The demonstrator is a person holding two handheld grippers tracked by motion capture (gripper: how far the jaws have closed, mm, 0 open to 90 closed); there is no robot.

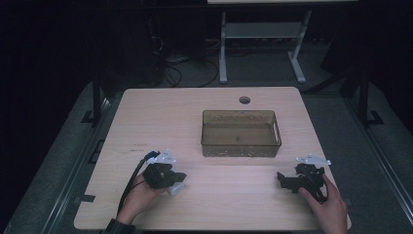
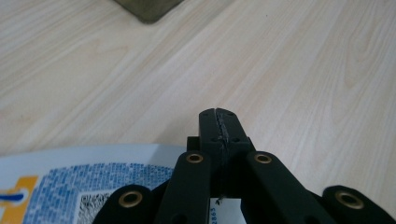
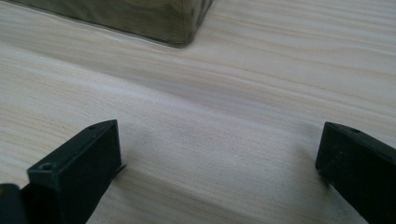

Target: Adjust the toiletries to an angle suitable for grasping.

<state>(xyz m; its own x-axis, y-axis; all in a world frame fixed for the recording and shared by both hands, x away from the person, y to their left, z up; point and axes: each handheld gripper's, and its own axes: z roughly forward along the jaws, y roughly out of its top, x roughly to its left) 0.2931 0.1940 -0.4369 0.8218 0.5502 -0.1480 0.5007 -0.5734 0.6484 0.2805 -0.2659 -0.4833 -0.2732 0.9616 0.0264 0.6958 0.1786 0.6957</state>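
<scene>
My left gripper [image 1: 171, 178] rests low on the table at the front left, held by a hand. In the left gripper view its jaws [image 2: 219, 122] are pressed together with nothing between the tips. A white box with blue print [image 2: 70, 182] lies under and beside the gripper, and peeks out as a white corner [image 1: 176, 190] in the high view. My right gripper [image 1: 287, 180] sits at the front right in the other hand. Its jaws [image 3: 219, 135] stand wide apart over bare wood.
A brown see-through bin [image 1: 241, 146] stands empty in the middle of the table; a corner of it shows as the bin [image 2: 147, 9] and the bin [image 3: 140, 16]. A round cable hole [image 1: 244, 100] lies behind it. Table edges are near both hands.
</scene>
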